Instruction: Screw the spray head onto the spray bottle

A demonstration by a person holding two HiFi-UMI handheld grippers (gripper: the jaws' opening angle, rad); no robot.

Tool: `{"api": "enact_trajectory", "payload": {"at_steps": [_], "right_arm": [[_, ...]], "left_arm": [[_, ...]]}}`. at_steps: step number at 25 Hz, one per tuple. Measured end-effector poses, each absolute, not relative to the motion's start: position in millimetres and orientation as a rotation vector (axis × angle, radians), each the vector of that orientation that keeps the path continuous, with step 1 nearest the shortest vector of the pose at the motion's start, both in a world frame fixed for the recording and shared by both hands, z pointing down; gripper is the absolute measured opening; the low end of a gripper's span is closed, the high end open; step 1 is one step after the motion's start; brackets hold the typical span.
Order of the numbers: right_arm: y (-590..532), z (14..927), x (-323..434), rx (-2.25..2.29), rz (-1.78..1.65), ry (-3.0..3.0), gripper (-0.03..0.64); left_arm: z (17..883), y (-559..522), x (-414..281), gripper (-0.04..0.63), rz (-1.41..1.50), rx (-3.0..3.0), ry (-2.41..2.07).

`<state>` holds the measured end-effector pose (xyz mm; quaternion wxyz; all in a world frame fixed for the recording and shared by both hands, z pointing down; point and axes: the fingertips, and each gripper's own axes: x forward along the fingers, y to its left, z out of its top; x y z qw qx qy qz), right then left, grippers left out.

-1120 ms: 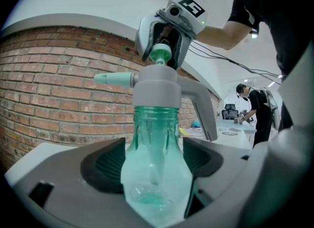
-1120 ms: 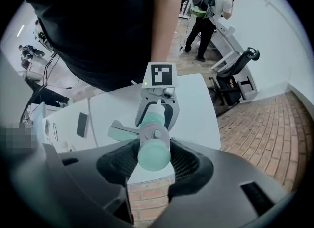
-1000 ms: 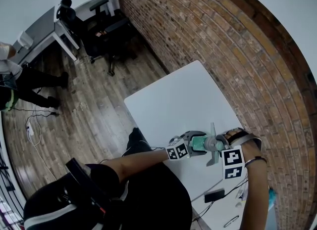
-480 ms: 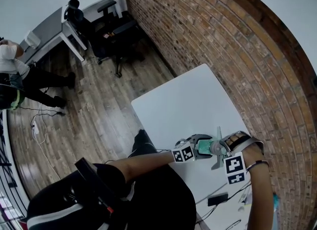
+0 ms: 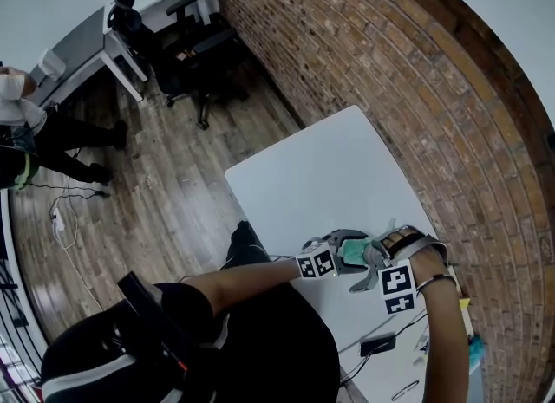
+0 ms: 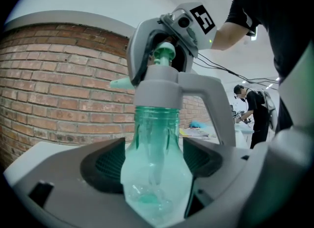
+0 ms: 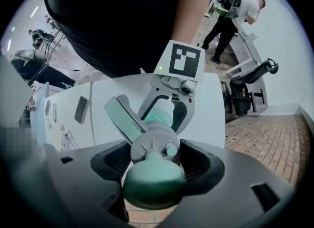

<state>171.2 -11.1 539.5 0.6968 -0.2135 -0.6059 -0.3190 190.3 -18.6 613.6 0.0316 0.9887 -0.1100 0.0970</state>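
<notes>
A see-through green spray bottle (image 6: 156, 173) sits between the pads of my left gripper (image 6: 154, 161), which is shut on its body. The grey spray head (image 6: 162, 87) with its green tip sits on the bottle's neck. My right gripper (image 7: 153, 161) comes down over the head from above. Its jaws have just been opening, and the spray head (image 7: 152, 146) lies between the pads with a small gap on each side. The trigger (image 7: 122, 116) sticks out to the left. In the head view both grippers meet over the white table (image 5: 321, 176), the left gripper (image 5: 347, 250) beside the right gripper (image 5: 375, 254).
A brick wall (image 5: 390, 89) runs along the table's far side. A dark phone (image 5: 377, 343) and cables lie on the table near the person's right arm. Office chairs (image 5: 186, 46) and a grey desk stand across the wooden floor, and a person (image 5: 17, 146) is at the left edge.
My right gripper has sunk lower over the spray head and rolled a little, and its jaws have spread. The left gripper and the bottle have stayed put.
</notes>
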Motion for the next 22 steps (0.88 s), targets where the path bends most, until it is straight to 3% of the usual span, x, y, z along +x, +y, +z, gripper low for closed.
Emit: {"api": "enact_trajectory", "payload": {"at_steps": [22], "right_arm": [[-11,541,169,-0.339,-0.536,-1.491,0.285]], "left_arm": [[628,-7,180,0.418,0.371,3.166,-0.283]]}}
